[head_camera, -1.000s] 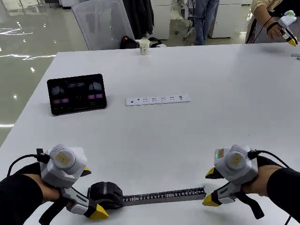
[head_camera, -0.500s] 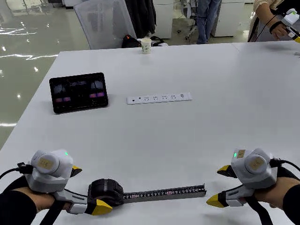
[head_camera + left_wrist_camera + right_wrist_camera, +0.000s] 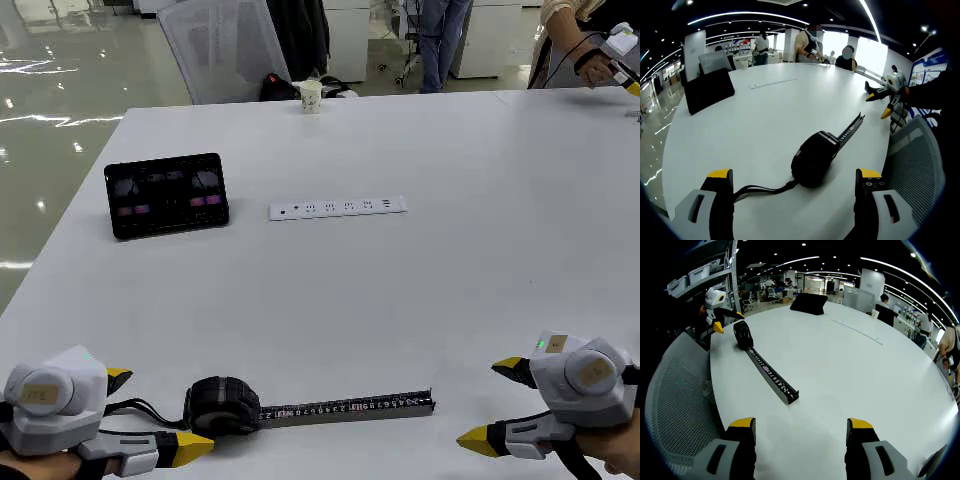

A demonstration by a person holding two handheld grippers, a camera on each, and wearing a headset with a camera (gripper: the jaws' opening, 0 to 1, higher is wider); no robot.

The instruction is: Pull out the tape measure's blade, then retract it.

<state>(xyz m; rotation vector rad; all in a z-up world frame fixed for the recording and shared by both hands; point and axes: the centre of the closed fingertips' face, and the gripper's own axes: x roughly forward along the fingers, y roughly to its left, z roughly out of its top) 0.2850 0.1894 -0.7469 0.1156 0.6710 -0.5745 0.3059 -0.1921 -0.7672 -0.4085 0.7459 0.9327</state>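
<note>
White table (image 3: 470, 290): tape measure (image 3: 222, 404) blade (image 3: 350, 409) extended; cup (image 3: 311, 97) beyond.

Two matching hand-held grippers in pale grey with yellow tips, and a black sleeve.

The pale-grey, round-bodied left gripper (image 3: 157, 410) and its twin, the right gripper (image 3: 492, 402), each have a bulbous plastic housing with a small tan square sticker (image 3: 37, 393) on its round end and a green light (image 3: 541, 345) glowing on top. Each carries two dark jaws capped in bright yellow. In the gripper views the jaw bodies are light grey with an oblong slot and black inner faces. A black lever (image 3: 566, 458) sits under the right housing. A black sleeve (image 3: 932, 92) covers the arm behind the right gripper.
</note>
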